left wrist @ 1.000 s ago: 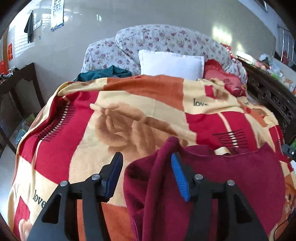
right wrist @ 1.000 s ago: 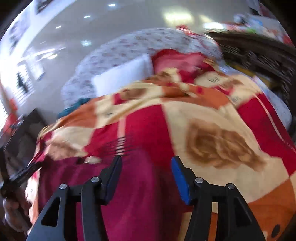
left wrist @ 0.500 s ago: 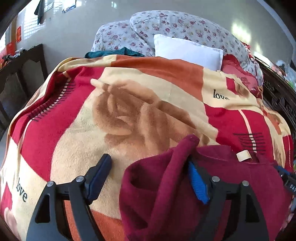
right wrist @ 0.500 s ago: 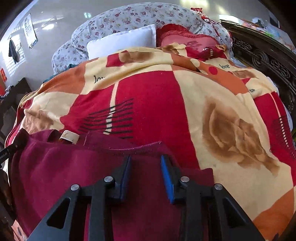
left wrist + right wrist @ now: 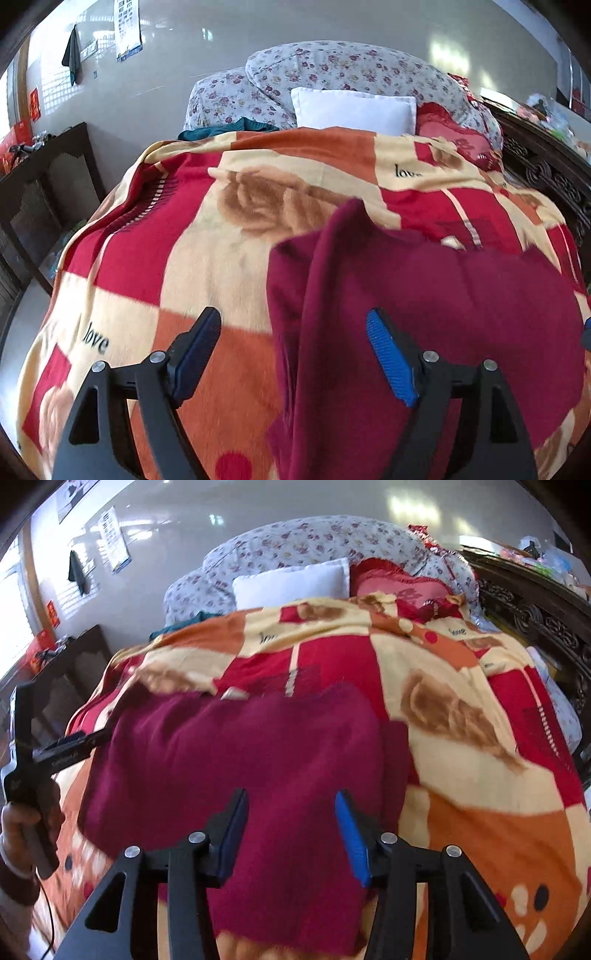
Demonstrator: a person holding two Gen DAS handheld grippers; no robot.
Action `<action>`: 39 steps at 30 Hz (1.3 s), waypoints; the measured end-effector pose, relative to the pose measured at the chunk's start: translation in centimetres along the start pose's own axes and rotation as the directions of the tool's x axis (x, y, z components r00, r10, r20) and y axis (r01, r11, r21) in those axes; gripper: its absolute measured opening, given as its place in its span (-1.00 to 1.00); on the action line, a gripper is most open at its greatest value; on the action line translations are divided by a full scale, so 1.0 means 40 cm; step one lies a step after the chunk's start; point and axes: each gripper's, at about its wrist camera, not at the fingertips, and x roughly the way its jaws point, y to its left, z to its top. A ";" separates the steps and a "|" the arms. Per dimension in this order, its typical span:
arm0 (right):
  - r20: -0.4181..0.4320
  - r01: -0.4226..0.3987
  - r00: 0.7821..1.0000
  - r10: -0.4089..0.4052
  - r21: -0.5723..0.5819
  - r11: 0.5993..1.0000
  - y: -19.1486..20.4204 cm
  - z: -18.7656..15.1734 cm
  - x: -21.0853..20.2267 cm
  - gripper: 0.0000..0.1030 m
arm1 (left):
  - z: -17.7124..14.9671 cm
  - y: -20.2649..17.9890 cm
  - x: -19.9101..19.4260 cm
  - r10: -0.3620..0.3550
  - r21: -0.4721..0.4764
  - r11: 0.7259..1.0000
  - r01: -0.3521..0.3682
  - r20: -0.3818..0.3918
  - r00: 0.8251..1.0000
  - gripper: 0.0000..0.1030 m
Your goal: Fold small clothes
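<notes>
A red, cream and orange rose-patterned blanket [image 5: 207,258] covers the bed and fills most of both views, running up toward twelve o'clock, where a floral quilt [image 5: 354,70] is heaped against the wall with a white pillow [image 5: 351,110] in front of it and a red cushion [image 5: 399,590] just beside the pillow at about one o'clock. The maroon garment [image 5: 461,306] lies spread on the blanket; in the left wrist view it takes up the four o'clock area, with a sleeve folded along its left edge rising toward twelve, and in the right wrist view it sits at centre, reaching down to six. The left gripper [image 5: 293,356] hangs with its jaws wide apart, straddling that folded sleeve edge and gripping nothing. The right gripper [image 5: 291,836] hangs above the garment's lower middle, jaws likewise apart and empty. A small pale label [image 5: 232,694] shows at the garment's collar, near eleven o'clock.
</notes>
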 end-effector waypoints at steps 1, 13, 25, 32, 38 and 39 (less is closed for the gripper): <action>-0.004 0.009 1.000 -0.009 -0.003 1.000 0.002 -0.014 -0.003 0.03 | -0.012 -0.002 -0.009 0.000 0.006 1.000 0.000 0.001 1.000 0.56; -0.039 0.054 0.998 -0.053 0.012 0.998 -0.009 -0.085 0.038 0.03 | -0.179 0.028 -0.013 0.020 -0.009 1.000 -0.021 -0.075 0.997 0.67; -0.006 -0.160 0.987 0.160 0.000 0.987 0.148 -0.004 0.030 0.13 | -0.218 0.069 0.015 -0.016 -0.089 0.996 0.010 -0.063 0.998 0.88; 0.012 -0.266 0.963 0.269 -0.103 0.958 0.367 0.143 0.173 0.00 | -0.221 0.104 0.020 -0.105 -0.146 0.985 0.096 -0.052 0.993 0.91; 0.005 -0.232 0.971 0.239 -0.228 0.946 0.543 0.250 0.295 -0.19 | -0.220 0.118 0.022 -0.146 -0.165 0.977 0.136 -0.047 0.988 0.92; -0.010 -0.213 0.976 0.217 -0.244 0.946 0.567 0.260 0.325 -0.24 | -0.221 0.119 0.023 -0.149 -0.166 0.976 0.139 -0.048 0.988 0.92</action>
